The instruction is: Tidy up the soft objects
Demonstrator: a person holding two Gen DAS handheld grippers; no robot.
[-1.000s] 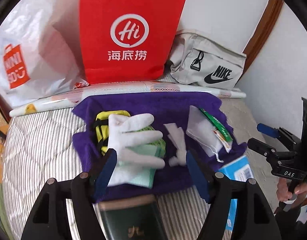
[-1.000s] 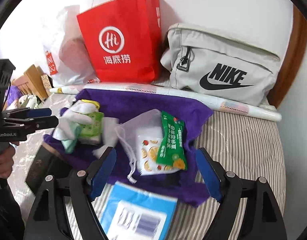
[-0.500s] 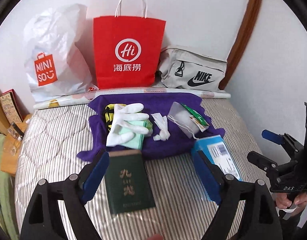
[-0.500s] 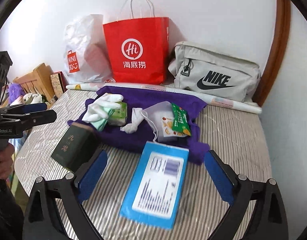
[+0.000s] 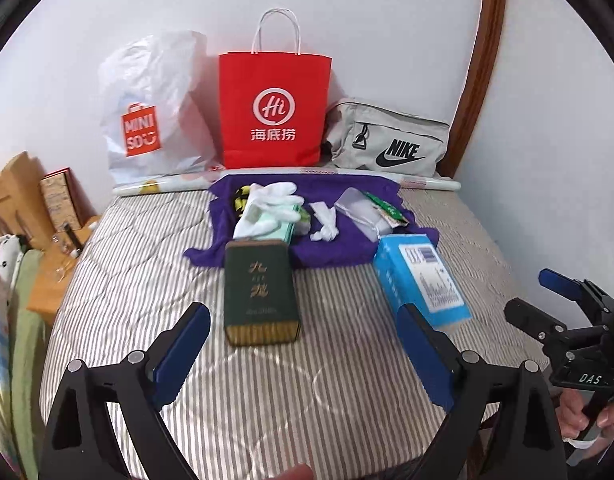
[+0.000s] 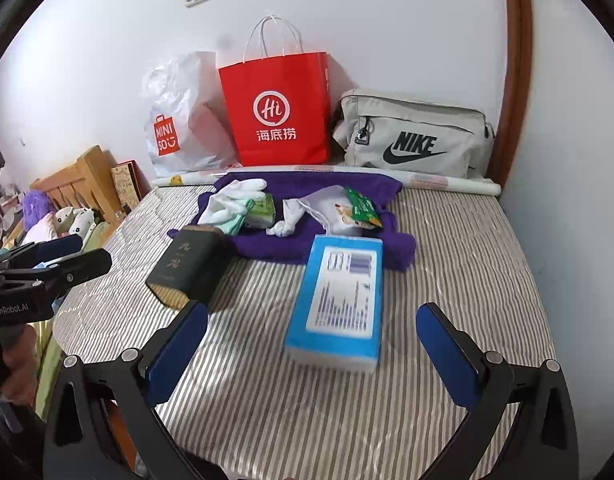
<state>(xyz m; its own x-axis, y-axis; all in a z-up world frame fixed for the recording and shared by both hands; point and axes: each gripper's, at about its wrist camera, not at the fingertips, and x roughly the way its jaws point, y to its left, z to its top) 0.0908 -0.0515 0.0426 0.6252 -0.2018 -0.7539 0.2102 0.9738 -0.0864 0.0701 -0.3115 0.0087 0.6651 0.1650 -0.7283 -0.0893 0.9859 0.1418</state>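
A purple cloth [image 5: 347, 242] [image 6: 323, 188] lies on the striped bed. On it lie white gloves [image 5: 273, 198] [image 6: 231, 196] over a mint green pack [image 5: 279, 230], a small white cloth [image 5: 323, 224] [image 6: 289, 220] and a clear pouch with a green snack packet [image 5: 383, 212] [image 6: 359, 208]. My left gripper [image 5: 303, 326] is open and empty, held back above the near bed, in front of a dark green box [image 5: 261, 292]. My right gripper [image 6: 311, 324] is open and empty, just in front of a blue pack [image 6: 339, 298] [image 5: 421, 276].
A red paper bag [image 5: 275, 112] [image 6: 277, 110], a white Miniso plastic bag [image 5: 151, 120] and a grey Nike bag [image 6: 411, 136] [image 5: 387, 140] stand against the wall behind a rolled sheet [image 5: 427, 182]. A wooden headboard [image 6: 79, 184] and plush toys are on the left. A wall borders the right.
Both grippers have pulled back and up from the purple cloth, so the whole bed now shows. Both have stayed open and empty. The things on the bed have not moved.
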